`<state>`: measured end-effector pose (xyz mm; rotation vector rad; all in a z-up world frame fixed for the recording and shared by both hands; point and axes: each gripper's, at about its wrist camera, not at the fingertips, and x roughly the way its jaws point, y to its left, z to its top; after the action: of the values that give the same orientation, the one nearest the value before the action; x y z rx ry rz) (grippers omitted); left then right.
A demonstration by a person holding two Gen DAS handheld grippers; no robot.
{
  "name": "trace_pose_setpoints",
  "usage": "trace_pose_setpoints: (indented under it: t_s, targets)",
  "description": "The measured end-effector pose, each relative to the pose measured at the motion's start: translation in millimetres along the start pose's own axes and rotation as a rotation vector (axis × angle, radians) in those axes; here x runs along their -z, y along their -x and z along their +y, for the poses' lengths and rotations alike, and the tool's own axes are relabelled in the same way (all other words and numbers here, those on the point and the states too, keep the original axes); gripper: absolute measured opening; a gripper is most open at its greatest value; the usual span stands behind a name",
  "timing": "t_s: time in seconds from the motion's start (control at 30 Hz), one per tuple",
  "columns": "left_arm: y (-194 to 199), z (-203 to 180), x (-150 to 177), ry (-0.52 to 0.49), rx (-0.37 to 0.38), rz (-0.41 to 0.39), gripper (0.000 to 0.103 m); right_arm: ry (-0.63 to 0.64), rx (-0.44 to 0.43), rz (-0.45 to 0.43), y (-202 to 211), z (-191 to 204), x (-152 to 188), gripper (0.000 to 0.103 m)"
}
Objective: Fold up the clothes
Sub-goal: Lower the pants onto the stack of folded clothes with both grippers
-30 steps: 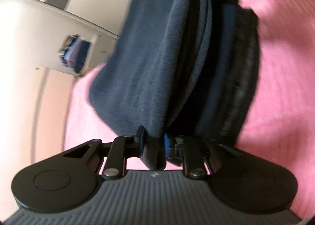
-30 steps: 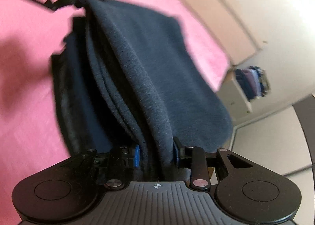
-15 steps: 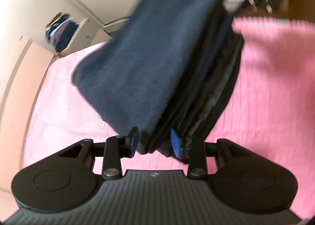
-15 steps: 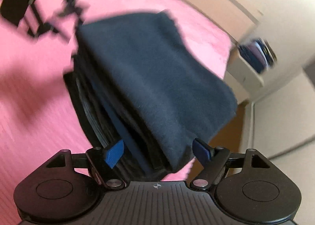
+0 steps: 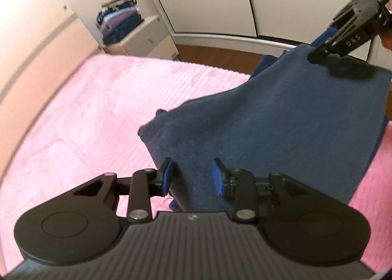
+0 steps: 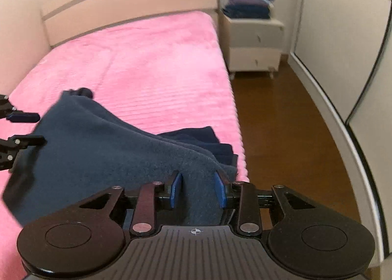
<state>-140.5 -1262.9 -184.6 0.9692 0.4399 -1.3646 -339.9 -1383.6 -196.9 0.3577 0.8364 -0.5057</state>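
The folded navy garment (image 5: 281,128) lies on the pink bed (image 5: 98,113), at its edge. Both the left hand-held gripper (image 5: 193,177) and right hand-held gripper (image 6: 197,189) are spread over the garment, pads apart.

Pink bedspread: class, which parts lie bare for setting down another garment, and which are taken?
Bare: the pink bedspread from the headboard down to the navy garment. Taken: the near corner by the floor-side edge, under that garment.
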Motion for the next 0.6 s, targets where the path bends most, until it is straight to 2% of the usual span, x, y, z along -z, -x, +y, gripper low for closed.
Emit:
trace_pose_setpoints:
  t_s: [0.13, 0.27, 0.4, 0.5, 0.6]
  targets:
    - [-20.6, 5.0, 4.5, 0.026, 0.017, 0.041, 0.027, -0.008, -0.013, -0.006, -1.9, -12.3, 3.9, 0.033]
    - [-30.0, 4.7, 12.8, 0.053, 0.009, 0.038, 0.025, -0.018, -0.020, -0.025, -3.1, -13.2, 7.7, 0.033]
    - [-30.4, 5.7, 7.8, 0.056, 0.013, 0.052, 0.025, 0.002, -0.014, -0.011, -8.0, -8.8, 3.4, 0.033]
    - [-17.7, 12.7, 3.5, 0.062, 0.022, 0.048, 0.026, 0.013, -0.019, -0.008, -1.8, -5.5, -4.3, 0.034]
    - [11.9, 16.3, 9.0, 0.098, 0.012, 0.007, 0.026, -0.001, -0.023, -0.067, 23.2, -0.7, -1.9, 0.034]
